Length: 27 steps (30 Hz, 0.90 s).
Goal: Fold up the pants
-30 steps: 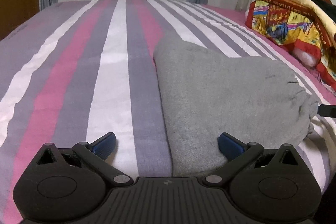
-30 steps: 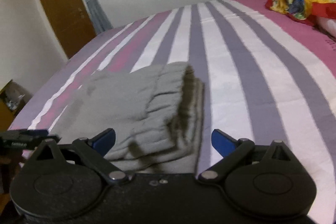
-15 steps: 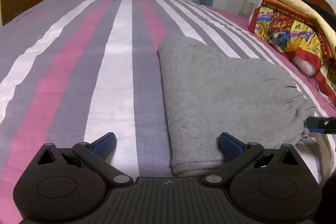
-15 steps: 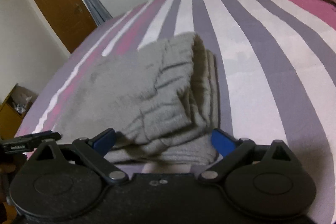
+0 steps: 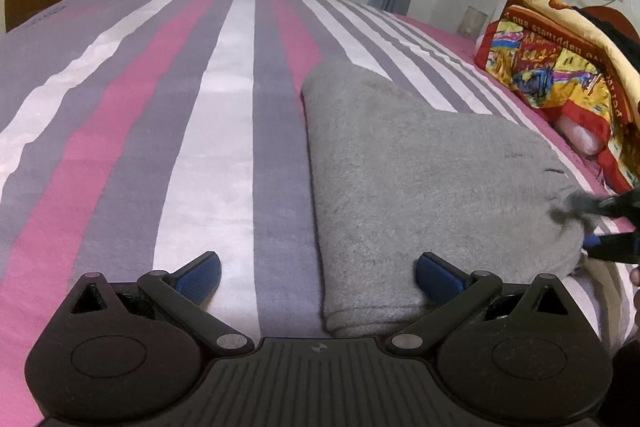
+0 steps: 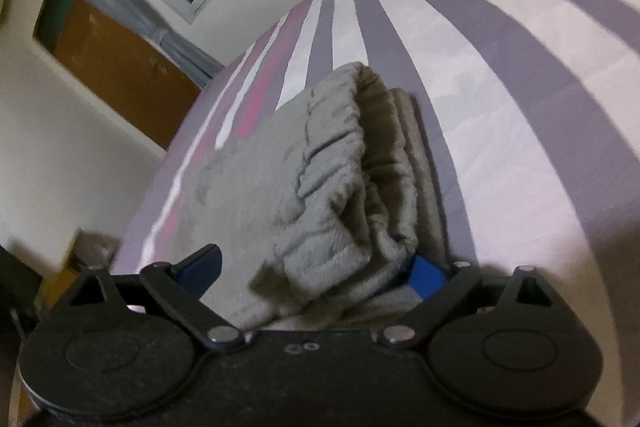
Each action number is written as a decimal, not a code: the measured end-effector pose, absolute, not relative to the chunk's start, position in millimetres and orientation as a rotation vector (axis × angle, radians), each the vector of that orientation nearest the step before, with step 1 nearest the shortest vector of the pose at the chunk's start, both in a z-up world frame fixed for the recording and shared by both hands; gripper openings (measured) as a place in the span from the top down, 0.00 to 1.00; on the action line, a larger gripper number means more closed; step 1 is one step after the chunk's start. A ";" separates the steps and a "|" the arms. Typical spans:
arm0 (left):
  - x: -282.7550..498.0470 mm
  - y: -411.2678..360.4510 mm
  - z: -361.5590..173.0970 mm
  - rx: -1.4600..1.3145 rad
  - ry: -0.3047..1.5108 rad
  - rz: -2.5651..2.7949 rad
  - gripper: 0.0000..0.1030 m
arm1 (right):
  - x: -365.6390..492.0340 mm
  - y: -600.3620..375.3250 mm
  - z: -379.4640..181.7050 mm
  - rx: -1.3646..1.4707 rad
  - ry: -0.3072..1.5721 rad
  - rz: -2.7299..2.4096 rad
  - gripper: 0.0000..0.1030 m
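Stripes of pink, grey and white cover the bed [image 5: 208,131]. Left tongs [image 5: 318,277] stand wide, empty, at the folded grey pants' [image 5: 420,179] near edge. Right tongs [image 6: 316,269] are closing around the pants' elastic waistband [image 6: 352,163], which lies between them.

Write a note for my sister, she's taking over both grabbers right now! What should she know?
Left gripper: open, holding nothing, hovering at the near corner of the grey pants.
Right gripper: fingers closing around the gathered waistband end of the pants, one above the cloth and one tucked under it; not pressing yet.
Pants: already folded into a thick bundle, lying on the striped bed. A colourful blanket sits at the far right.
Done: the main folds.
Left: probably one last fold or a tidy-up of the waistband end, then let go.
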State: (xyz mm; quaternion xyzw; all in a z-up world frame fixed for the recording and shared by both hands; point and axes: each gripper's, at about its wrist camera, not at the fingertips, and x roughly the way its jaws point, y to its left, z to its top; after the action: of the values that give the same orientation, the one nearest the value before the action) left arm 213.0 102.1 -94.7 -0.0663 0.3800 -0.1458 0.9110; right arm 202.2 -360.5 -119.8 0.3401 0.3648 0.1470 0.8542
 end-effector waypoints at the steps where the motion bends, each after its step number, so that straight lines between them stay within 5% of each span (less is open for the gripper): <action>1: 212.9 102.2 -95.0 -0.140 0.782 -0.302 0.00 | 205.1 -360.6 -120.4 0.713 0.780 0.298 0.59; 21: 217.3 100.6 -93.7 -0.119 0.784 -0.330 0.00 | 192.8 -368.5 -129.2 0.689 0.774 0.298 0.61; 22: 218.1 100.5 -92.4 -0.113 0.783 -0.331 0.00 | 193.3 -369.1 -130.0 0.691 0.778 0.304 0.58; 25: 219.9 99.2 -89.5 -0.091 0.775 -0.334 0.00 | 187.1 -373.6 -116.4 0.689 0.726 0.288 0.29; 27: 222.4 98.9 -90.6 -0.095 0.778 -0.339 0.00 | 180.5 -378.8 -105.8 0.658 0.681 0.268 0.23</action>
State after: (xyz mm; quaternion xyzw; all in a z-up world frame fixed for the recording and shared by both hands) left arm 222.4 98.9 -90.6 -0.0462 0.3772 -0.1645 0.9103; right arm 180.5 -378.8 -105.8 0.3161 0.3267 0.1284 0.8814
